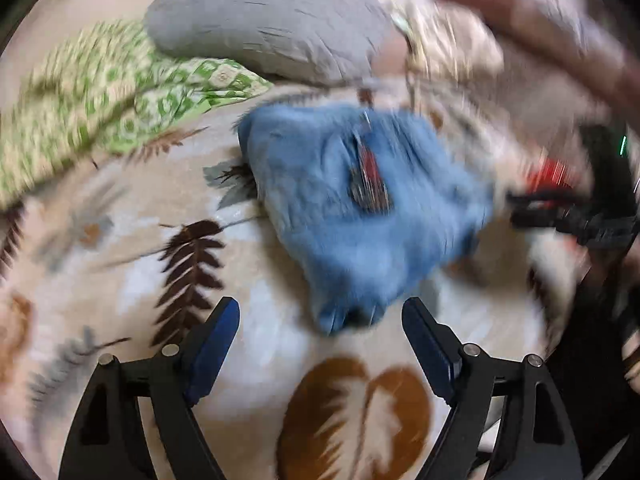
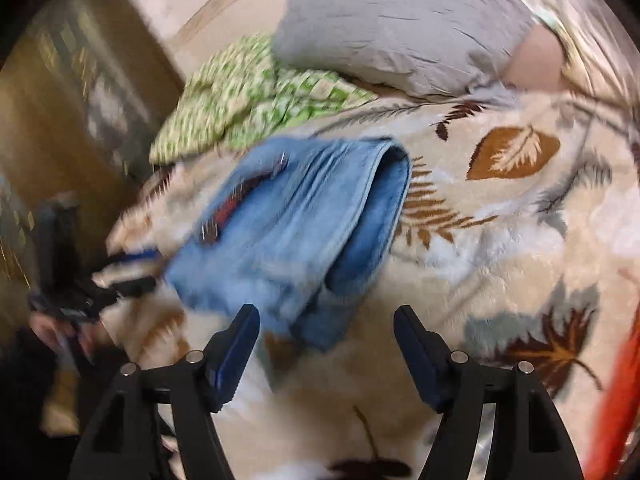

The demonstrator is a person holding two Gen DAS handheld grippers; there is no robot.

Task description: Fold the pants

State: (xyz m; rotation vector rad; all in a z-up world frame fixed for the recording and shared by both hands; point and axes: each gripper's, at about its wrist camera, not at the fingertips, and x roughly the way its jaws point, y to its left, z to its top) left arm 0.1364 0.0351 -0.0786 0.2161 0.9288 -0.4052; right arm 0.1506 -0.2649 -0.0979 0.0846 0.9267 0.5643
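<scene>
The light blue jeans (image 1: 360,216) lie folded into a compact bundle on the leaf-patterned blanket, with a dark red patch on top. My left gripper (image 1: 320,312) is open and empty, just in front of the bundle's near corner. In the right wrist view the jeans (image 2: 296,224) show stacked layers with the folded edges on their right side. My right gripper (image 2: 326,316) is open and empty, its jaws just short of the bundle's near end. The right gripper also shows, blurred, at the right of the left wrist view (image 1: 568,208). Both views are motion-blurred.
A grey pillow (image 1: 264,20) and a green patterned cloth (image 1: 104,92) lie behind the jeans. The cream blanket (image 2: 500,240) with brown leaves covers the bed. A person's arm (image 1: 540,28) crosses the top right. A dark wooden surface (image 2: 60,120) stands left of the bed.
</scene>
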